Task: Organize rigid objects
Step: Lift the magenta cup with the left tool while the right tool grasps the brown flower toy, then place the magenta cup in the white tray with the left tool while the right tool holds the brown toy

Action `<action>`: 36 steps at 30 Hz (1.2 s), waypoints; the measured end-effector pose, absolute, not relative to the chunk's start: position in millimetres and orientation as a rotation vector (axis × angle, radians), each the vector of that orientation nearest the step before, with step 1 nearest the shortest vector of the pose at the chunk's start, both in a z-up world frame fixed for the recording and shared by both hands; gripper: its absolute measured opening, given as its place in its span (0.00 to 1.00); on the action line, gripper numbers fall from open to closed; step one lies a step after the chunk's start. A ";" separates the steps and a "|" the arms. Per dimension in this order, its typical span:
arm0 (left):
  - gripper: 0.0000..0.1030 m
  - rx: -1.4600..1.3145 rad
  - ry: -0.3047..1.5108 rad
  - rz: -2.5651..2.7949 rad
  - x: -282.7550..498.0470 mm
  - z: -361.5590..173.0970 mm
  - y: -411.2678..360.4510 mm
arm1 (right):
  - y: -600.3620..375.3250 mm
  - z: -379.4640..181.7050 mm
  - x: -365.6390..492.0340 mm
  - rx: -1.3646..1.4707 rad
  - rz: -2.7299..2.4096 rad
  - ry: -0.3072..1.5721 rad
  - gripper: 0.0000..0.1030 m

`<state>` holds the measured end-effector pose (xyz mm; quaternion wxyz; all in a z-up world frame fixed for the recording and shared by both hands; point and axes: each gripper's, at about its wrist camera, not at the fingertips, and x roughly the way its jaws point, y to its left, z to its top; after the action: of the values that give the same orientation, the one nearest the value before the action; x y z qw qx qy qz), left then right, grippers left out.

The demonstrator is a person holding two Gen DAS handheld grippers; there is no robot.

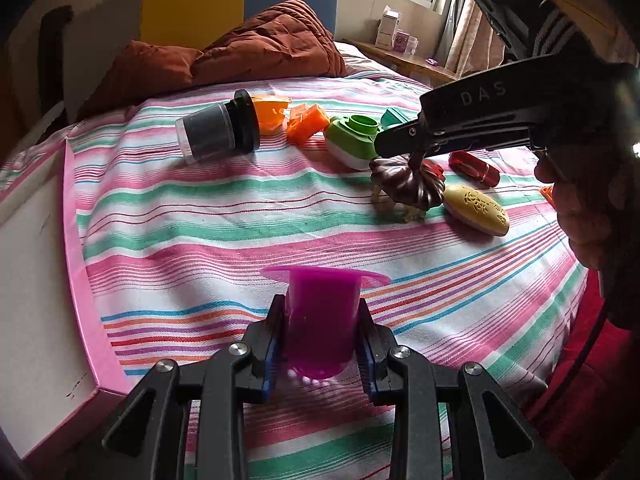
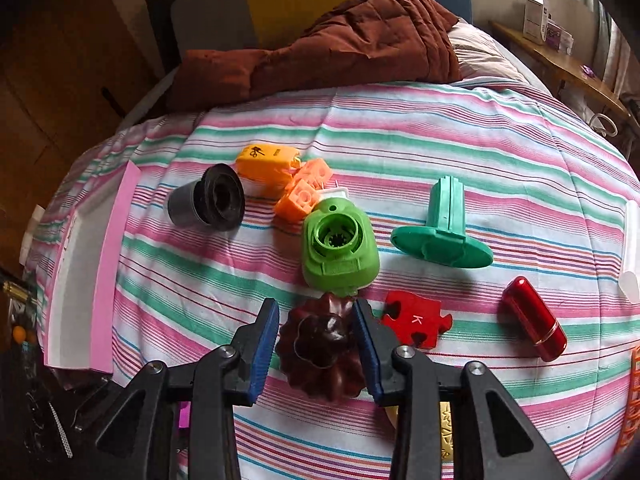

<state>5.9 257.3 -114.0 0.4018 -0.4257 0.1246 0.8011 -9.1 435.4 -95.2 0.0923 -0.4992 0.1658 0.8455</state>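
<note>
My left gripper (image 1: 320,302) is shut on a purple flanged cup (image 1: 320,320) held just above the striped bedsheet (image 1: 200,232). Over to the right, my right gripper (image 1: 416,160) points down at a dark brown fluted mould (image 1: 408,184). In the right wrist view that mould (image 2: 320,348) sits between the blue pads (image 2: 264,344) of the right gripper (image 2: 314,306), which press on both of its sides. A hand (image 1: 588,208) holds the right gripper's handle.
Around the mould lie a green round-holed piece (image 2: 340,248), a red puzzle piece (image 2: 416,322), a red tube (image 2: 534,318), a teal flanged piece (image 2: 444,228), orange blocks (image 2: 306,192), a black-and-grey jar (image 2: 208,200) and a gold oval (image 1: 476,208). A pink-rimmed white box (image 1: 36,280) lies left.
</note>
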 end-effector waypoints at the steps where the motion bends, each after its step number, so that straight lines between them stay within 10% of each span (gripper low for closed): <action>1: 0.31 -1.074 0.316 2.025 6.0 -113.9 257.2 | 435.1 -95.2 -8.3 -1.469 2.511 0.474 0.31; 16: 0.31 -1.075 0.158 2.057 0.8 -60.3 212.5 | 428.4 -95.4 -11.9 -1.449 2.562 0.465 0.23; 36: 0.31 -1.357 0.072 2.535 -228.8 -81.1 58.4 | 409.3 -94.1 -17.6 -1.443 2.554 0.203 0.23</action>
<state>-228.8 58.4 -81.1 0.1324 -0.4677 0.0247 0.8736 -17.6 409.3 -94.1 0.1003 -0.4883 0.0687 0.8642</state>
